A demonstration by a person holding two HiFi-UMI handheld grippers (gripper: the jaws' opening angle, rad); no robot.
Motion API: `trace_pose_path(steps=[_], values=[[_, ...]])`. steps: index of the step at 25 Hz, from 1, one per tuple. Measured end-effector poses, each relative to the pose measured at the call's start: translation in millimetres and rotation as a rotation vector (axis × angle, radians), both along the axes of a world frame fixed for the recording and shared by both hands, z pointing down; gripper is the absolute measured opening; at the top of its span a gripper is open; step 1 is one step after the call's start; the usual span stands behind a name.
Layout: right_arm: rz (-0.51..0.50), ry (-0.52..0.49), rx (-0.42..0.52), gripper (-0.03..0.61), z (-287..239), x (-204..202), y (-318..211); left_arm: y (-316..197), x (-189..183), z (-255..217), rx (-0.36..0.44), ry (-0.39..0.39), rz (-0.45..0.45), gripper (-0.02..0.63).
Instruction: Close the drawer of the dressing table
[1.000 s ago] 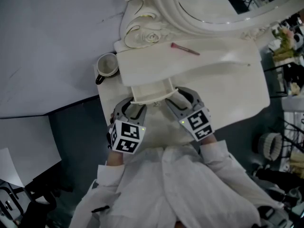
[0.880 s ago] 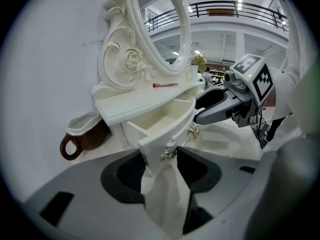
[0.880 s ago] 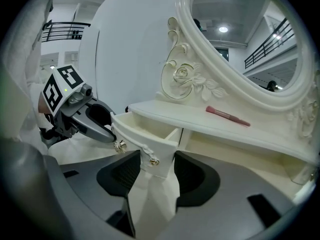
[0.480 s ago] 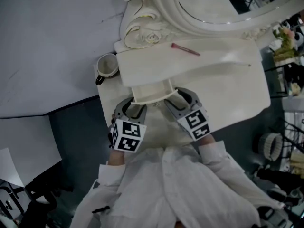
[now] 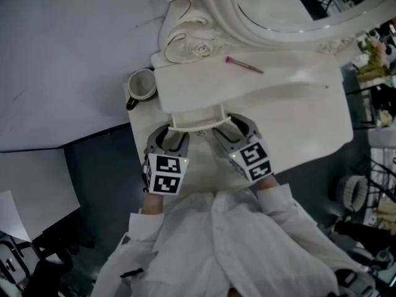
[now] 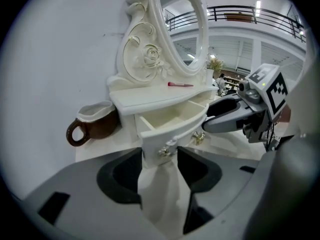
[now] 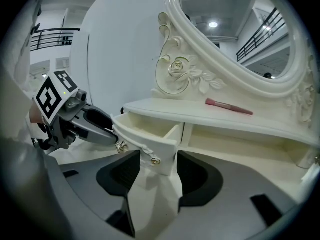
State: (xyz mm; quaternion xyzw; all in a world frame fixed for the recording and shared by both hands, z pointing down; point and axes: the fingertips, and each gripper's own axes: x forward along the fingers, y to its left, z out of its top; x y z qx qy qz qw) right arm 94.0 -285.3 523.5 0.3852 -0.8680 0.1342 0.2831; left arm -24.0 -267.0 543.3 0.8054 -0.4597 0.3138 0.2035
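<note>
A small white dressing table (image 5: 297, 98) with an oval mirror (image 5: 278, 17) has its drawer (image 5: 197, 121) pulled partly out. My left gripper (image 5: 173, 135) stands open at the drawer's left front corner, and that corner (image 6: 159, 146) sits between its jaws (image 6: 160, 156). My right gripper (image 5: 230, 127) is open in the same way around the right front corner (image 7: 155, 151). Small gold knobs (image 7: 156, 160) show on the drawer front. Each gripper also appears in the other's view: the right gripper (image 6: 225, 116) and the left gripper (image 7: 97, 126).
A brown mug (image 5: 140, 85) with a white inside stands just left of the table. A pink brush (image 5: 244, 64) lies on the tabletop under the mirror. White boards lie at the left; a basket (image 5: 352, 187) and other clutter crowd the right edge.
The drawer front has slid a little way in toward the table. Both grippers stay at its corners and have rolled slightly.
</note>
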Motion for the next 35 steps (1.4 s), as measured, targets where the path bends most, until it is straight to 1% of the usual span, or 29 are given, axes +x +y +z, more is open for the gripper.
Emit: trace_pose_path(steps=[2, 7, 14, 19, 26, 30, 35], values=[[0.009, 0.003, -0.001, 0.209, 0.0, 1.7, -2.2, 0.0, 1.8, 1.6, -0.006, 0.013, -0.004, 0.202], [0.026, 0.026, -0.004, 0.209, 3.7, 9.0, -7.3, -2.4, 4.9, 2.0, -0.008, 0.018, -0.001, 0.202], [0.046, 0.029, -0.015, 0.209, 7.8, 12.7, -13.1, -5.9, 4.9, 3.9, -0.019, 0.03, -0.011, 0.204], [0.039, 0.019, -0.001, 0.209, 6.5, 11.0, -20.1, -14.3, 3.0, 0.1, -0.01, 0.036, -0.007, 0.21], [0.052, 0.001, -0.026, 0.209, 7.2, 10.2, -22.7, -19.6, 1.9, -1.0, -0.011, 0.048, -0.016, 0.213], [0.06, -0.008, -0.026, 0.209, 7.8, 9.6, -24.6, -21.2, 0.6, -1.0, -0.01, 0.047, -0.02, 0.215], [0.067, -0.011, -0.022, 0.209, 8.6, 9.4, -29.3, -24.2, 0.9, 0.0, -0.009, 0.057, -0.046, 0.215]])
